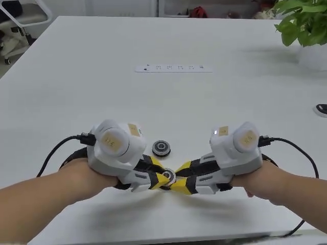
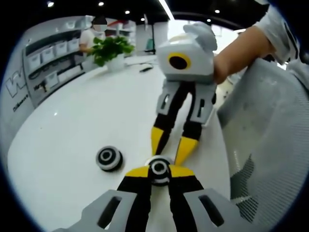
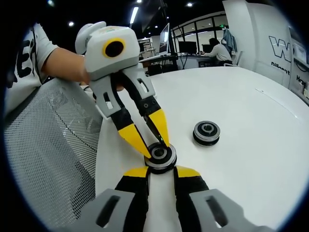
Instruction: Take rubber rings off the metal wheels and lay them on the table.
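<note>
1. Bench (image 1: 76, 76): white and flat. It carries all parts.
2. Plant (image 1: 304, 23): stands at the far right corner of the bench, well apart from the work.
3. Power strip (image 1: 173, 68): lies toward the far edge, about midway along it.
4. Left tool (image 1: 157, 172): points toward the right edge, low over the bench by the near edge. In the left gripper view its yellow tips flank the wheel (image 1: 167, 177) on both sides and close on it. State: holding the wheel.
5. Right tool (image 1: 180, 176): points toward the left edge and meets the left tool head-on. Its jaws stand narrow, about a wheel's width apart, with the tips at the rim of the same wheel. Whether they pinch the rim or only touch it cannot be told.
6. Wheel: sits between the two tools, near the near edge, about midway along it.
7. Second wheel (image 1: 162, 148): rests on the bench just beyond the first, toward the far edge, untouched.
8. Ring (image 3: 206, 141): each wheel shows a dark outer band, taken to be its ring in place.

Progress (judgement): the task is at its start. The first ring is being engaged but is not yet off. Both rings remain to be removed and laid on the bench.
</note>
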